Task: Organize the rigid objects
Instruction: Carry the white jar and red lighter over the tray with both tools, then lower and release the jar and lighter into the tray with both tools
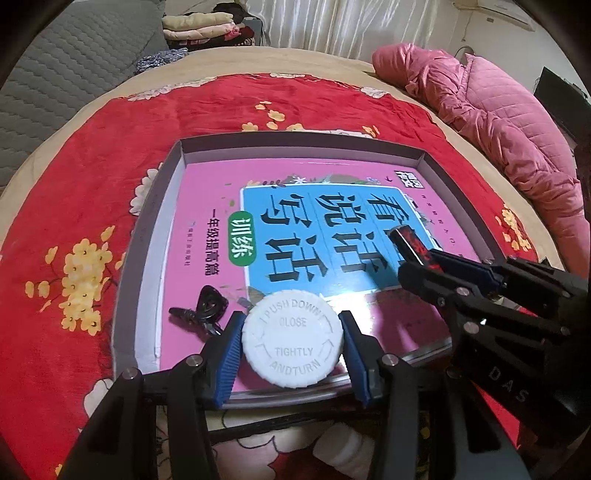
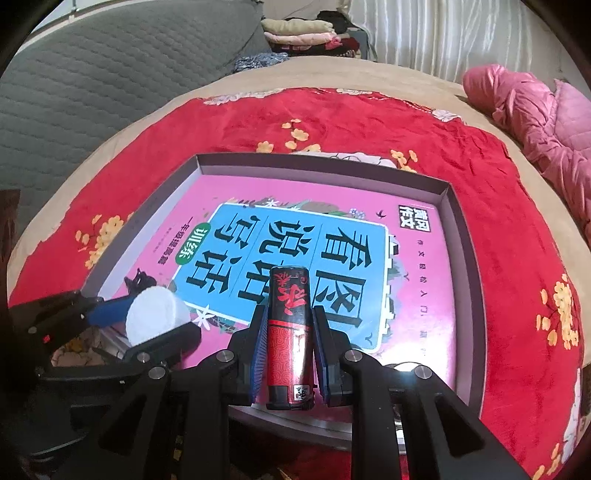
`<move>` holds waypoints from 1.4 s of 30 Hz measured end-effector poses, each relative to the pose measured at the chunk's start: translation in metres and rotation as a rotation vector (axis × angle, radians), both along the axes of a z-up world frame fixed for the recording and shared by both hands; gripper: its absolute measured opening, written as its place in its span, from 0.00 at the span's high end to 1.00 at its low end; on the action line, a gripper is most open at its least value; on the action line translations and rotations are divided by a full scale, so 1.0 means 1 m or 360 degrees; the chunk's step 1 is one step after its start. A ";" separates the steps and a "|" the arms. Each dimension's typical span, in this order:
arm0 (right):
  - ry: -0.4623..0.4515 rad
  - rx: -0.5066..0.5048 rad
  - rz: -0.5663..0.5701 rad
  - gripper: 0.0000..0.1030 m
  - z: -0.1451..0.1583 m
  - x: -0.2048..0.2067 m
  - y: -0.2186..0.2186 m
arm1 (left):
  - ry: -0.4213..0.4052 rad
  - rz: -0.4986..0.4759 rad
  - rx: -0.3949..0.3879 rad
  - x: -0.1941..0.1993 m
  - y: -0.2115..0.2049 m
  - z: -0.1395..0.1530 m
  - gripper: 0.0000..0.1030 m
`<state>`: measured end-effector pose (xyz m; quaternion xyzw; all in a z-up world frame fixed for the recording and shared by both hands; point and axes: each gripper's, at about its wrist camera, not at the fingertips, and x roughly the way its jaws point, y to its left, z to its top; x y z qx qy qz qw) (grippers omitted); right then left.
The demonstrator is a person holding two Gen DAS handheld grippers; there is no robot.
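Note:
My left gripper (image 1: 291,343) is shut on a white ribbed bottle cap (image 1: 292,336) marked "push down, close tightly and turn", held over the near edge of a pink book (image 1: 207,206) that lies in a shallow grey box (image 1: 147,236). My right gripper (image 2: 290,354) is shut on a black and red lighter (image 2: 290,332), held over the same book (image 2: 417,295). The right gripper and lighter (image 1: 413,247) show at the right of the left wrist view. The left gripper with the cap (image 2: 153,319) shows at the left of the right wrist view.
A black hair clip (image 1: 207,310) lies in the box's near left corner. A white bottle (image 1: 343,446) lies below the left gripper on the red floral blanket (image 1: 92,177). A pink quilted coat (image 1: 498,122) lies at the right. Folded clothes (image 1: 207,27) are stacked behind.

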<state>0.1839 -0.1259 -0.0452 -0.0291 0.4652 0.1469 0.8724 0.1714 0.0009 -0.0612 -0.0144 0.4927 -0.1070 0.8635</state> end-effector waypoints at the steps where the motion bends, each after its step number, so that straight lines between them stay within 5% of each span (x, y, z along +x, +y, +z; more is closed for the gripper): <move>1: 0.0001 0.0001 0.0002 0.77 -0.001 0.000 0.000 | -0.0001 0.0000 -0.0001 0.000 0.000 0.000 0.51; 42: 0.0027 -0.0056 -0.0052 0.77 -0.012 -0.013 -0.007 | -0.0011 0.0032 0.0013 0.000 0.006 -0.001 0.51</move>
